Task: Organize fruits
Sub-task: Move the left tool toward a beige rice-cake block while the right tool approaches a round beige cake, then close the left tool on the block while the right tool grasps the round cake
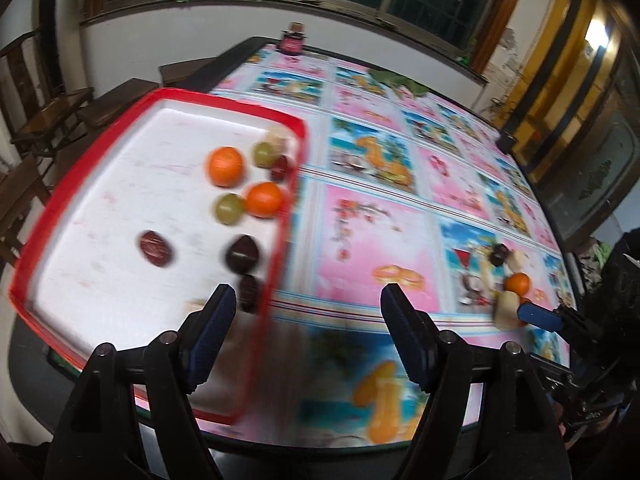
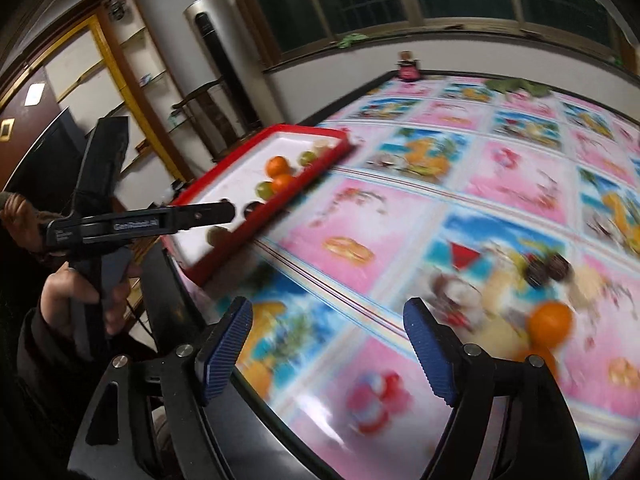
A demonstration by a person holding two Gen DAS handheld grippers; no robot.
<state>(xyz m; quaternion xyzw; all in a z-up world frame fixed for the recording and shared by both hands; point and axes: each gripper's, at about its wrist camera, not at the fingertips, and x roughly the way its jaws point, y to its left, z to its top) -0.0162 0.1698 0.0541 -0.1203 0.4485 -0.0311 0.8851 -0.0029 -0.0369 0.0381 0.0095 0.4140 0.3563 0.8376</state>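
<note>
A red-rimmed white tray (image 1: 96, 216) sits at the table's left edge; it also shows in the right wrist view (image 2: 304, 132). In it lie two oranges (image 1: 226, 166), two green grapes (image 1: 229, 208) and several dark red dates (image 1: 156, 248). My left gripper (image 1: 308, 300) is open and empty over the tray's near right rim. On the tablecloth to the right lies a loose pile: an orange (image 2: 550, 322), a dark fruit (image 2: 548, 270) and pale pieces (image 1: 507, 308). My right gripper (image 2: 328, 316) is open and empty, left of that pile.
The table (image 2: 500, 168) carries a pink and blue fruit-print cloth. A small pink box (image 1: 294, 42) stands at the far edge by the wall. Wooden chairs (image 1: 48, 112) stand left of the table. A hand holds the left gripper's handle (image 2: 92, 292).
</note>
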